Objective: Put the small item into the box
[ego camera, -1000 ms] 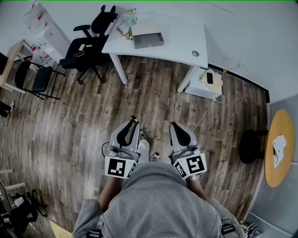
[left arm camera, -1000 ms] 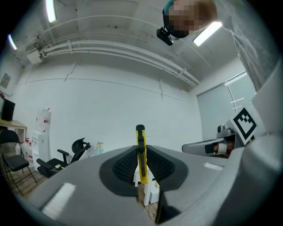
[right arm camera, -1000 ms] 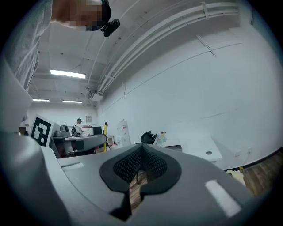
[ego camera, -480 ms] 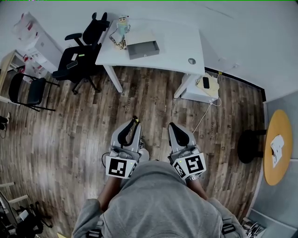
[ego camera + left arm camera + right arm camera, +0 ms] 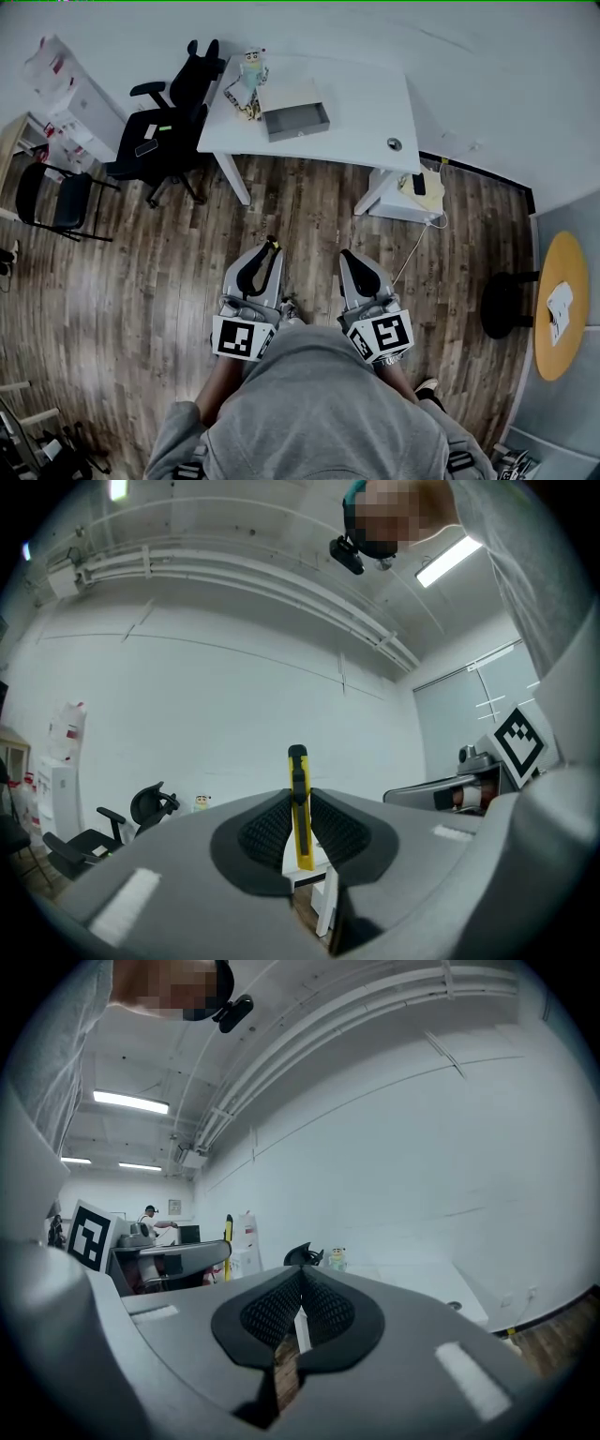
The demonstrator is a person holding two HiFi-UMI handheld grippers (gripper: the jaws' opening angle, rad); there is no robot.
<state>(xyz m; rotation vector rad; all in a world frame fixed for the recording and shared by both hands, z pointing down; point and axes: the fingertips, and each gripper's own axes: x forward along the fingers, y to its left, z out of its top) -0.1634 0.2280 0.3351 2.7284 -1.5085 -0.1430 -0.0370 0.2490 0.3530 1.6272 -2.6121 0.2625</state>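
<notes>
- Head view: grey box point(image 5: 294, 120) sits on the white desk point(image 5: 361, 98), well apart from me, wood floor point(image 5: 309, 216) between.
- Left gripper point(image 5: 263, 255) pinches a yellow utility knife point(image 5: 299, 794); right gripper point(image 5: 301, 1283) has its jaws pressed together.
- I note an office chair point(image 5: 159, 141) beside the desk.

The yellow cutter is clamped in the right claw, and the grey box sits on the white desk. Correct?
No. The yellow cutter is clamped in the left claw, as the left gripper view shows. The grey box does sit on the white desk.

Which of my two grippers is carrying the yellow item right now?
The left gripper: a yellow cutter stands clamped between its jaws. The right gripper has its jaws shut on nothing.
</notes>
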